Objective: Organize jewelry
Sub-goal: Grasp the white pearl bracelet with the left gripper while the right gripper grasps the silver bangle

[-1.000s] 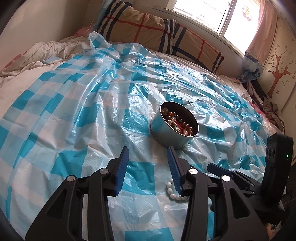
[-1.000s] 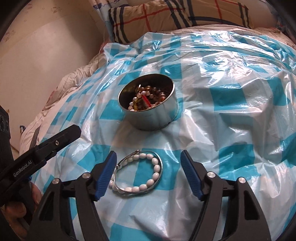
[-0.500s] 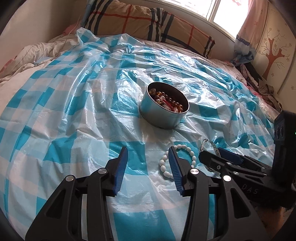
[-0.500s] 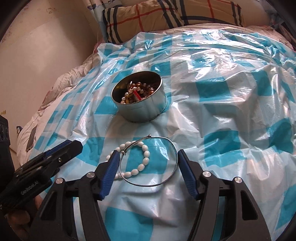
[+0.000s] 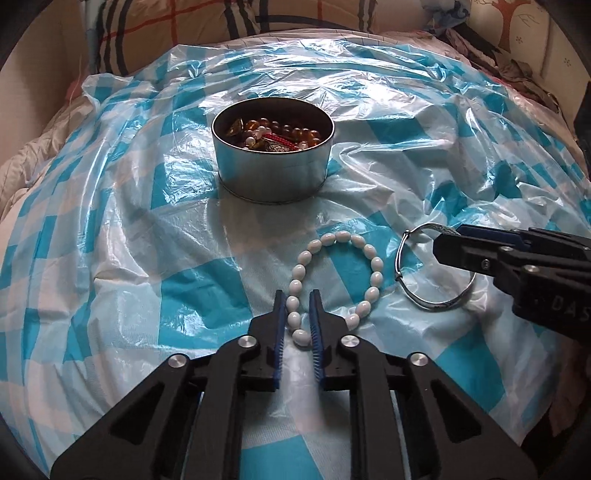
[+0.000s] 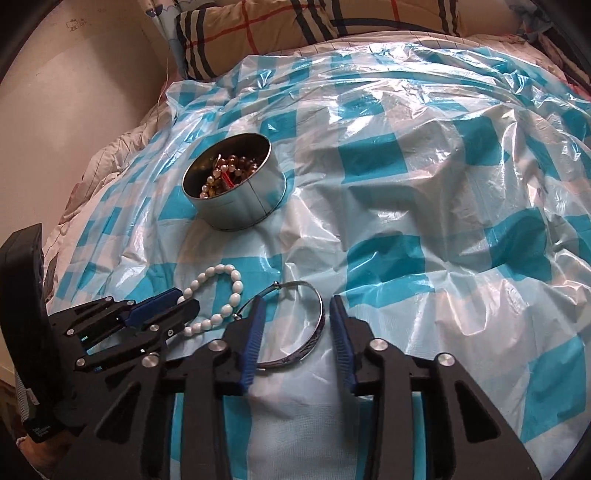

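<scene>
A white bead bracelet [image 5: 371, 266] lies on the blue-checked plastic sheet [image 5: 147, 229]; it also shows in the right wrist view [image 6: 236, 286]. My left gripper [image 5: 297, 306] is closed narrowly around its near-left beads. A silver bangle [image 5: 400, 258] lies beside it to the right; in the right wrist view the bangle [image 6: 319, 317] has its right arc between the fingers of my right gripper [image 6: 297, 321], which stands open around it. A round metal tin [image 5: 273, 162] holding beaded jewelry stands beyond both; it also shows in the right wrist view [image 6: 236, 195].
The sheet covers a bed with a rumpled quilt [image 5: 22, 173] at the left. A striped plaid pillow [image 6: 295, 33] lies at the head. A wall [image 6: 74, 85] runs along the left side.
My left gripper moved right and forward over the bead bracelet and closed on its beads. My right gripper narrowed around the bangle's right arc.
</scene>
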Demonstrator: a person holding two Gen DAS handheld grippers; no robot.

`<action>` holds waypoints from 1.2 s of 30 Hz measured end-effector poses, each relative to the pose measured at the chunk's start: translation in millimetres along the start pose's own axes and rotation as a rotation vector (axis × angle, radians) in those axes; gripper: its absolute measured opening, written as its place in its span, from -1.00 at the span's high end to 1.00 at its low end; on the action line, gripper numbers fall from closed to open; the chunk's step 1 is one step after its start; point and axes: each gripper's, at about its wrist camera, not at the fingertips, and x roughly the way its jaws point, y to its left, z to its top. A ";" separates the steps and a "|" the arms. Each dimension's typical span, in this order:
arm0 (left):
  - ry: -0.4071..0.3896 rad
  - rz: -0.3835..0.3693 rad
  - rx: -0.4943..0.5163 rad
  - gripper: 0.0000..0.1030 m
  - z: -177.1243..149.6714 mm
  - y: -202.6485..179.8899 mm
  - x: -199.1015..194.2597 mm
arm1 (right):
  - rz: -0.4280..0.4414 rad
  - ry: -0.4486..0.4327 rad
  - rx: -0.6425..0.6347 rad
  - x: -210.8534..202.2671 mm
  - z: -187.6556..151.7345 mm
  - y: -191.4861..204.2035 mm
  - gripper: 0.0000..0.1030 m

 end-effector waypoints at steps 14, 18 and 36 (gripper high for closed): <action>0.017 -0.038 -0.085 0.32 -7.7 17.3 -7.9 | -0.043 0.063 -0.072 14.5 -0.9 9.3 0.56; 0.019 -0.050 -0.063 0.86 -8.1 12.6 -9.9 | -0.036 0.036 -0.092 5.7 -2.2 14.6 0.82; -0.009 -0.094 -0.124 0.87 -16.3 18.9 -22.5 | 0.019 0.013 -0.066 -10.0 -8.8 16.2 0.89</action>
